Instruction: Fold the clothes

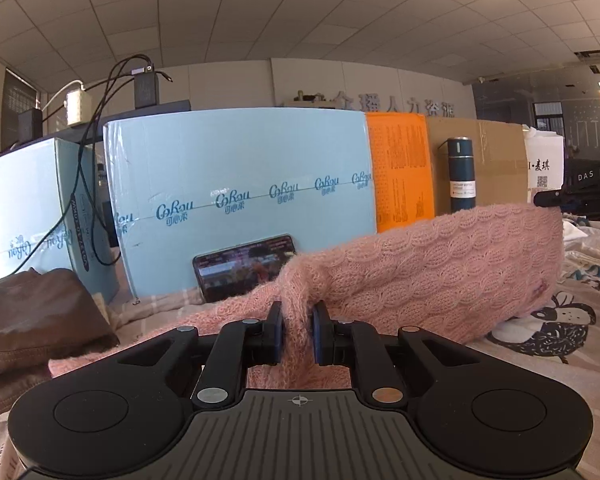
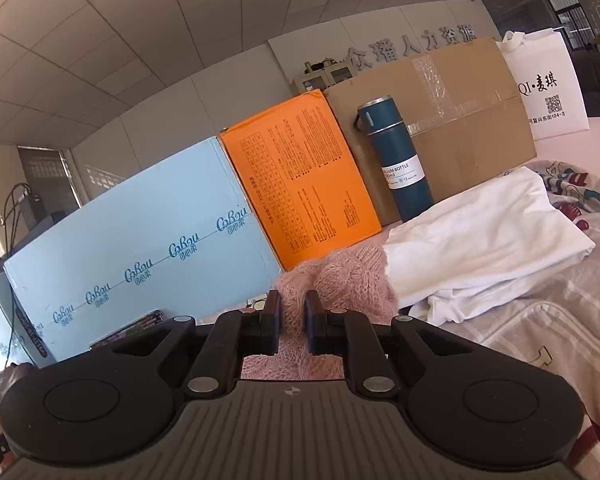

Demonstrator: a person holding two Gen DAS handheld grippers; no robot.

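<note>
Both grips are on! My left gripper (image 1: pixel 299 334) has its fingers (image 1: pixel 275 330) clamped on a bunched fold of the pink knitted sweater (image 1: pixel 440 276), with the wool squeezed into a narrow rope between the 2 blue pads. From there the sweater stretches up and away to the right, lifted off the patterned bedsheet (image 1: pixel 548 344), and its far end reaches my right gripper (image 1: pixel 550 199), a dark shape at the right edge of the left view. A loose part of the knit trails down over the left gripper's body toward the sheet.

Over on the right wrist view, my right gripper (image 2: pixel 291 322) is closed on the pink knit too, fingers (image 2: pixel 271 322) pressed against a fuzzy wad of it that bulges just ahead of the tips. Just beside that wad, to the right, lies a crumpled white garment (image 2: pixel 488 236) on the bedsheet.

Behind all this stands a row of boxes: a light blue carton (image 1: pixel 236 184), an orange box (image 1: pixel 404 172) and a brown cardboard box (image 1: pixel 496 160). A dark teal bottle (image 1: pixel 462 174) stands upright in front of the cardboard. A phone (image 1: pixel 246 270) with a lit screen leans against the blue carton, and a brown garment (image 1: pixel 32 320) sits at the left.
</note>
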